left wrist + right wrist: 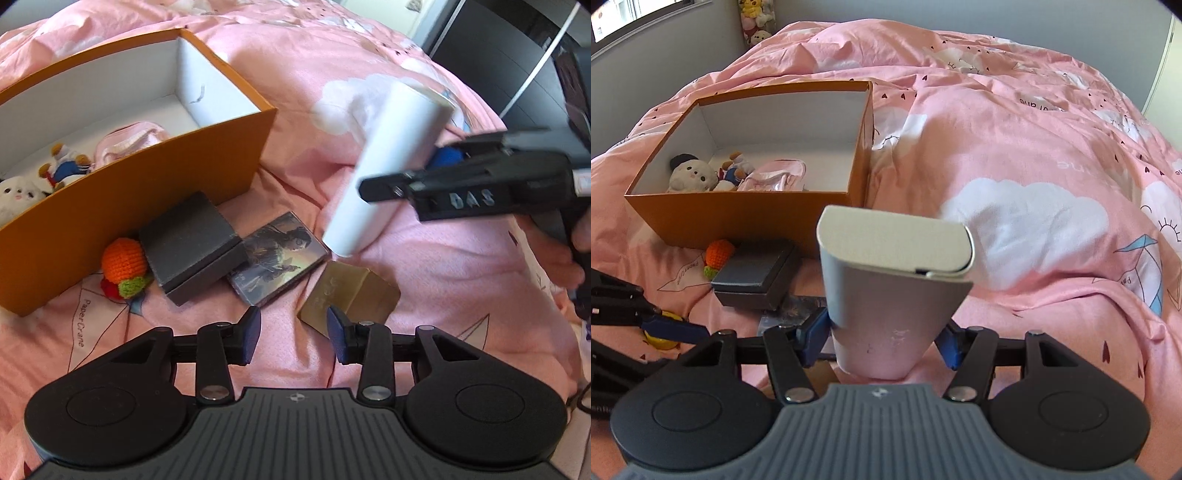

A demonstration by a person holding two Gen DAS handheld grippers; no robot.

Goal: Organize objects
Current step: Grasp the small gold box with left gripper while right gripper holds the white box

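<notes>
My right gripper (884,341) is shut on a white rounded case (894,280) and holds it above the bed; the case (384,170) and that gripper (410,173) also show in the left wrist view. My left gripper (294,334) is open and empty, low over the pink duvet, just in front of a gold box (351,295). An orange box (129,192) with a white inside stands at the left, also seen in the right wrist view (753,218). It holds plush toys (692,173) and a pink pouch (775,177).
In front of the orange box lie a crocheted orange toy (123,264), a dark grey box (190,243) and a picture card case (280,254). The pink duvet (1034,147) spreads to the right. A dark cabinet (498,48) stands beyond the bed.
</notes>
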